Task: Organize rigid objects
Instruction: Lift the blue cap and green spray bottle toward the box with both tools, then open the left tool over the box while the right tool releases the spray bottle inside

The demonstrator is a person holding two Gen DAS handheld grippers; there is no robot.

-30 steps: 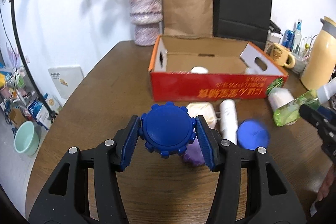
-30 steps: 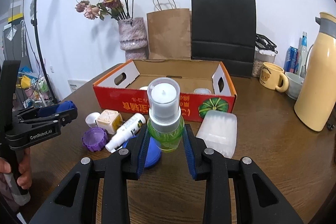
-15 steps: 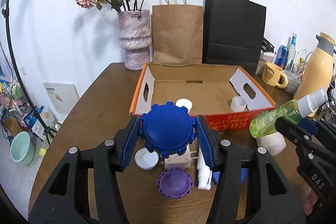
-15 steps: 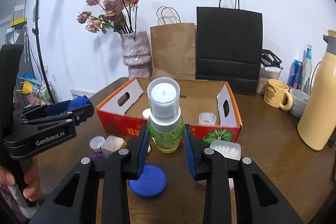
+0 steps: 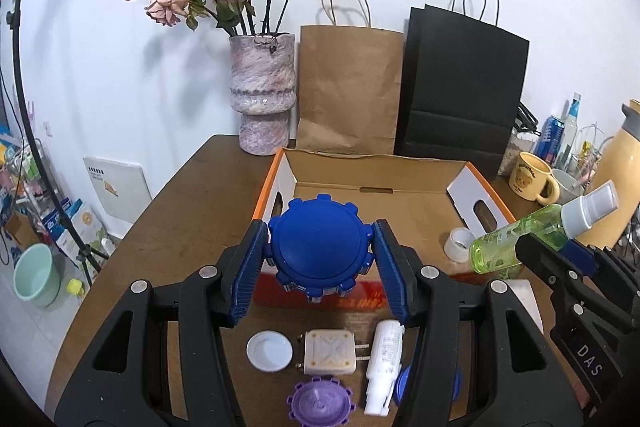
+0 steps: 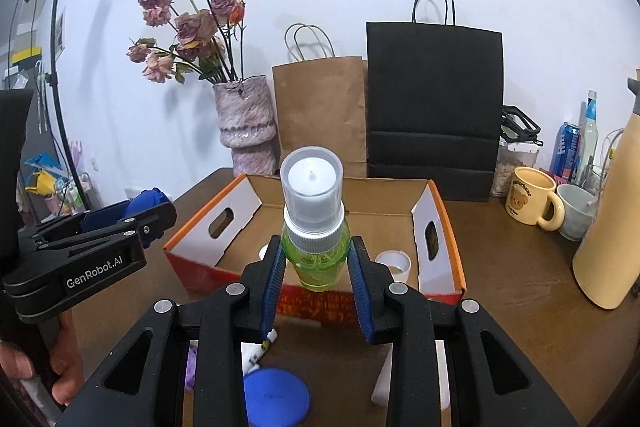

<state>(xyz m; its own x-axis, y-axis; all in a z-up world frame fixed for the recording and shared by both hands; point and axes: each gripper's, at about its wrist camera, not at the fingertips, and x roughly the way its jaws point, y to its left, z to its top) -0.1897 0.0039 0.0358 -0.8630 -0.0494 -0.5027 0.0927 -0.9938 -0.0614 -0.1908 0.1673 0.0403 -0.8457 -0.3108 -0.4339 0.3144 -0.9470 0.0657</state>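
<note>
Blue gear-edged lid [image 5: 319, 250] gripped in left gripper [image 5: 319, 267] jaws & green spray bottle [image 6: 314, 227] in right gripper [image 6: 316, 277] jaws, both above front of cardboard box [image 6: 438, 223] w/ white cup [image 6: 394, 263] inside, on worktop [image 5: 192, 227].

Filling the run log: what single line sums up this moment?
left hand-held gripper: shut on blue lid | right hand-held gripper: shut on green spray bottle | both above cardboard box front edge
</note>
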